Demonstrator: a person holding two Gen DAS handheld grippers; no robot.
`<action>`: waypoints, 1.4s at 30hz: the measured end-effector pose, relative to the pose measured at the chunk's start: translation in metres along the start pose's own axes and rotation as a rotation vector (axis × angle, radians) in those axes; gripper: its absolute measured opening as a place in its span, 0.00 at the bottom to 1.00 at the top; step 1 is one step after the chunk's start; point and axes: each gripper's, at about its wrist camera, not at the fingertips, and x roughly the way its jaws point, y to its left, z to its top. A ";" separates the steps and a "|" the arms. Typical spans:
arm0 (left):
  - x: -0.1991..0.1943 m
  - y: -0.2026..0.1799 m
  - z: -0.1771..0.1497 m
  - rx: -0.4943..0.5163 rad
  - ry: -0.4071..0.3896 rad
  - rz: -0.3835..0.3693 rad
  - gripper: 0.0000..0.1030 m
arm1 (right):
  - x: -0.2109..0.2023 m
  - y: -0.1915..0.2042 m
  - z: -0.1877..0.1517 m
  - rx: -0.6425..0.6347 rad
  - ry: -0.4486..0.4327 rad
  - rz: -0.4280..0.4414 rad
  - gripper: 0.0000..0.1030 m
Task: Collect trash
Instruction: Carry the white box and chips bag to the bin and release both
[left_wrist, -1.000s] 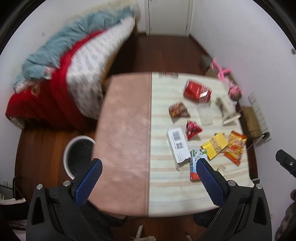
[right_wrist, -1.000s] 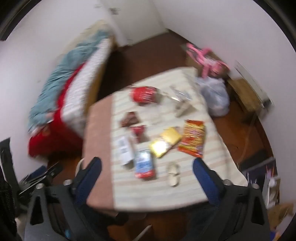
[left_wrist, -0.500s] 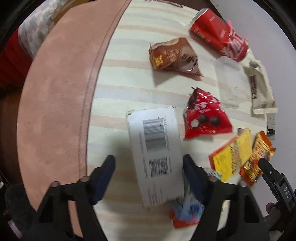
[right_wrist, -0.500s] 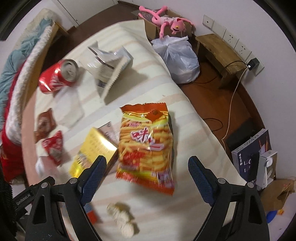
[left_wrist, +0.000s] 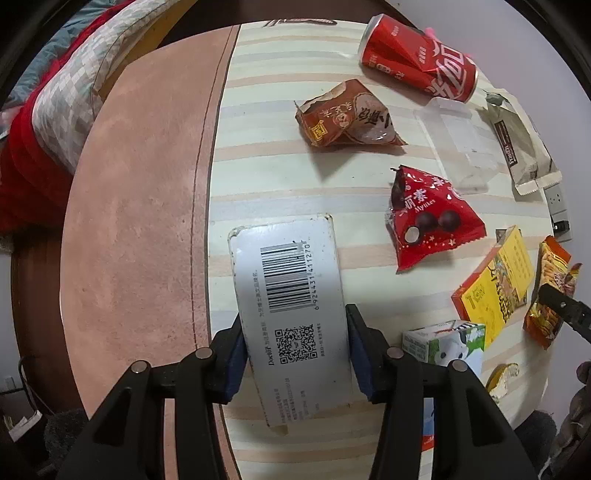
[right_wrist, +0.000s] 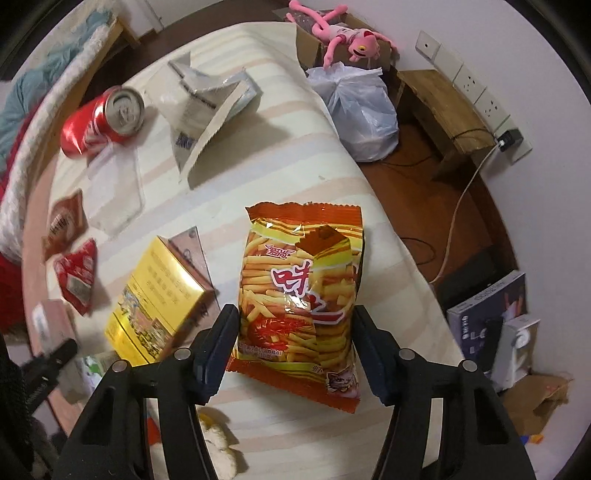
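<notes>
Trash lies on a striped tablecloth. My left gripper is low over a white barcode box; its blue fingers sit against the box's two long sides, closed onto it. My right gripper straddles an orange shrimp-stick snack bag, fingers touching its edges. Also on the cloth: a crushed red cola can, a brown wrapper, a red chocolate-ball wrapper, a yellow box and a small milk carton.
A clear plastic sleeve and a torn white bag lie at the table's far side. Bare pink tabletop is to the left, with a bed beyond. A white plastic bag, a pink plush toy and a cable are on the floor right.
Both grippers dropped from high above the table to its surface. The left one narrowed its fingers onto the white box; the right one narrowed around the snack bag.
</notes>
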 end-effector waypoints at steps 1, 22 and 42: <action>0.007 -0.009 0.009 -0.002 0.002 0.009 0.45 | 0.001 -0.001 0.003 0.003 -0.003 -0.008 0.66; -0.063 -0.021 -0.049 0.046 -0.285 0.118 0.43 | -0.038 0.027 -0.030 -0.073 -0.112 -0.029 0.54; -0.209 0.109 -0.132 -0.110 -0.572 0.112 0.43 | -0.191 0.192 -0.155 -0.381 -0.305 0.275 0.54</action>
